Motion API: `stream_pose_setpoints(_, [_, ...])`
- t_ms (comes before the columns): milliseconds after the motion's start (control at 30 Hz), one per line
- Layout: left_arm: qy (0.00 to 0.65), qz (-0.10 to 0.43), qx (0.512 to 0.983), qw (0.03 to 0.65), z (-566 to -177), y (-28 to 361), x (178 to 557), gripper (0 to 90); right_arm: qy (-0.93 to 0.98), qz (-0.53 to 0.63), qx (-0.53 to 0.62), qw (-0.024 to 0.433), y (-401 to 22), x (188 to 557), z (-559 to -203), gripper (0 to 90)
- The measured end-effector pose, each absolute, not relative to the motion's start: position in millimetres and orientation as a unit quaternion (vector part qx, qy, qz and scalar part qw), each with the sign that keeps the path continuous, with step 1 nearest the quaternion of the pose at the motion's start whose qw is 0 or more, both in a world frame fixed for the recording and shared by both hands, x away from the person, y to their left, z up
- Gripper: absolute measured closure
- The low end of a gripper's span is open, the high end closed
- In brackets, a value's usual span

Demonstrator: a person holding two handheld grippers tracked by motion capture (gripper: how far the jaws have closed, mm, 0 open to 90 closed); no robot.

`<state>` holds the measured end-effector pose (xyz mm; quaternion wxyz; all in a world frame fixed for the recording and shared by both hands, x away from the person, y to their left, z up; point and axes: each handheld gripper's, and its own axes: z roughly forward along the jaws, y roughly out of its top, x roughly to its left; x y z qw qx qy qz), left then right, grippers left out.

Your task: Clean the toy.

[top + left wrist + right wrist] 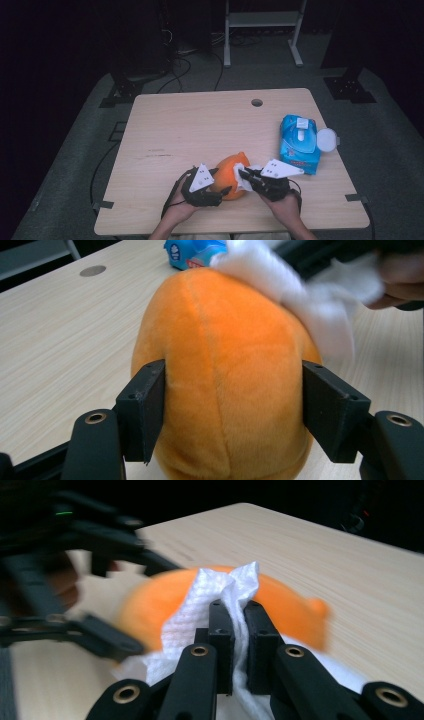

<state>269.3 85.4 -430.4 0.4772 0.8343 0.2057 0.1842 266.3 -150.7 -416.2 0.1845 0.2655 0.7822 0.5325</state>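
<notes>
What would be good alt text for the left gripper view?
An orange plush toy sits on a light wooden table, clamped on both sides by the left gripper. A white wipe lies against its upper right side, and part of a blue wipes pack shows behind.

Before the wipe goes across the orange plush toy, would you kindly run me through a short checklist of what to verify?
1. Left gripper clamps the orange plush toy: ok, both pads press its sides.
2. Right gripper holds the white wipe: ok, pinched between shut jaws.
3. Wipe touches the toy: ok, it lies on the upper side in the left gripper view.
4. Toy rests on the table: ok.
5. Wipes pack stays out of the way: ok, it lies apart, beyond the right gripper.
6. Wipe is damp: cannot tell.
</notes>
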Motion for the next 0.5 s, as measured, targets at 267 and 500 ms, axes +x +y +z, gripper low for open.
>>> stream_pose_setpoints(267, [0.170,0.196,0.840,0.477,-430,77,262,34.5,0.780,0.541,0.253,0.187,-147,268,-407,83.0])
stream_pose_setpoints(500, [0.240,0.139,0.813,0.512,-427,80,271,23.9,0.782,0.534,0.269,0.176,-153,266,-411,83.6])
